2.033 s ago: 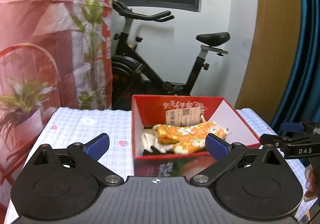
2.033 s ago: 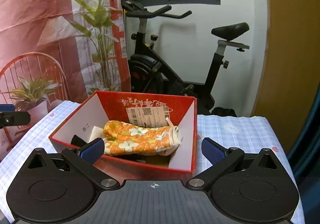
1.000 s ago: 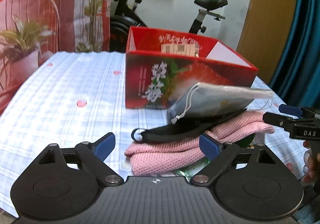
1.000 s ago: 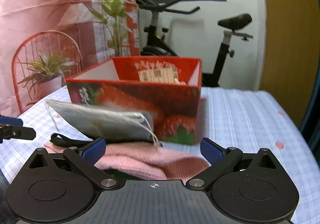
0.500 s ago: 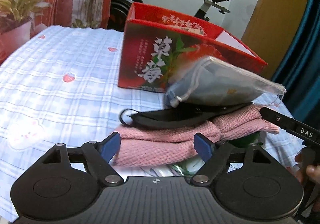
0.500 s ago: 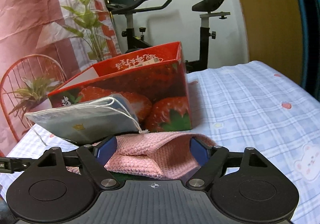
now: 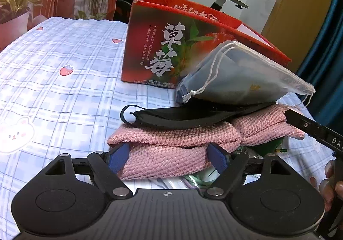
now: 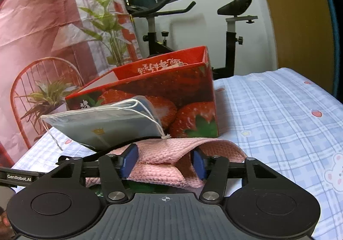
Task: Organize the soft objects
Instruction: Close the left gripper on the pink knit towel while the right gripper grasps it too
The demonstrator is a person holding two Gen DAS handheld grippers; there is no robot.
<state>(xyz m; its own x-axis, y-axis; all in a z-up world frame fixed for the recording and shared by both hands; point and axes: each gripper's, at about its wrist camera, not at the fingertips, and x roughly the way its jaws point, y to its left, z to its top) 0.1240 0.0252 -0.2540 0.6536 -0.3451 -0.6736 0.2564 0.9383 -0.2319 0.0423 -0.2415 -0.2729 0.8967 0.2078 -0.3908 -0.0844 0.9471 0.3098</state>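
Note:
A folded pink knitted cloth [image 7: 175, 143] lies on the checked tablecloth in front of a red strawberry box [image 7: 163, 51]. A black face mask [image 7: 182, 116] rests on it, and a grey-blue drawstring pouch [image 7: 235, 81] leans on top against the box. My left gripper [image 7: 168, 158] has its jaws closing, both blue pads against the near end of the cloth. At the other end my right gripper [image 8: 164, 163] is closing too, and the pink cloth [image 8: 163, 154] bunches between its pads. The pouch [image 8: 107, 128] sits just above.
Something green [image 7: 265, 147] pokes out under the cloth. A finger of the right gripper [image 7: 310, 130] crosses the right edge of the left wrist view. Behind the table stand an exercise bike [image 8: 231, 25], a potted plant [image 8: 45, 98] and a red wire chair [image 8: 25, 77].
Both grippers have come down from above the box to the pile in front of it. Their jaws have narrowed around the two ends of the pink cloth, the right one more.

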